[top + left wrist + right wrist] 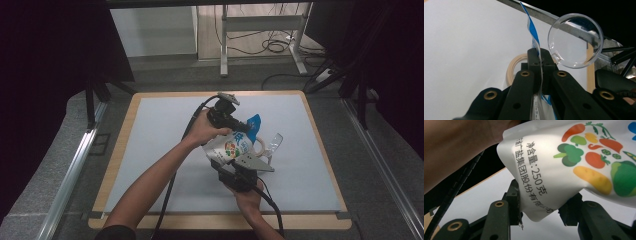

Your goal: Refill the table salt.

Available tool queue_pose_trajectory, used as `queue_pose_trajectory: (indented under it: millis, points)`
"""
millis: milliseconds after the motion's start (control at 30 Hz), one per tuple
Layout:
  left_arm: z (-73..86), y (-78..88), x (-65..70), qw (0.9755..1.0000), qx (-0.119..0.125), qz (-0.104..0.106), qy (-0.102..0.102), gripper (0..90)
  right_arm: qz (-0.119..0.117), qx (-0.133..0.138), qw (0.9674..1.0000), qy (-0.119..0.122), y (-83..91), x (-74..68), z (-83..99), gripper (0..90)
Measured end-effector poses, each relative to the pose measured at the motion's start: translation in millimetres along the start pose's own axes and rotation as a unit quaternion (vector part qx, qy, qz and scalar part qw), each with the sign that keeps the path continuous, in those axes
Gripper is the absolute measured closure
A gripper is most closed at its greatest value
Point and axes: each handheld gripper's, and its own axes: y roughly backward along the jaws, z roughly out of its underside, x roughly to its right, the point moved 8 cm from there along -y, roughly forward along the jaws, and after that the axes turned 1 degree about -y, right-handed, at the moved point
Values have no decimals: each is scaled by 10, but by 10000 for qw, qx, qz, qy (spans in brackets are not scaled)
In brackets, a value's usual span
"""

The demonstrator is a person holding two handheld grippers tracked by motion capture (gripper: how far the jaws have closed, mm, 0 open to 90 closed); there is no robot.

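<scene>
Left tool pinches the pouch top edge; right tool clamps its bottom corner.

A white plastic pouch printed with vegetables, black Chinese characters and a blue top edge is held above the table. It is tilted, pinched at both ends and crumpled at the lower corner.

Bright white table, dark surroundings, near parts slightly blurred.
</scene>
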Motion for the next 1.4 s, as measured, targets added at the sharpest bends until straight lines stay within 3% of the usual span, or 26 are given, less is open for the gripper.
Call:
queue_pose_trajectory:
  millis: [1400]
  points:
    - [4,-35,-20,9999,-153,-11,-22,900,35,69,9999,-94,-30,-7,-6,597]
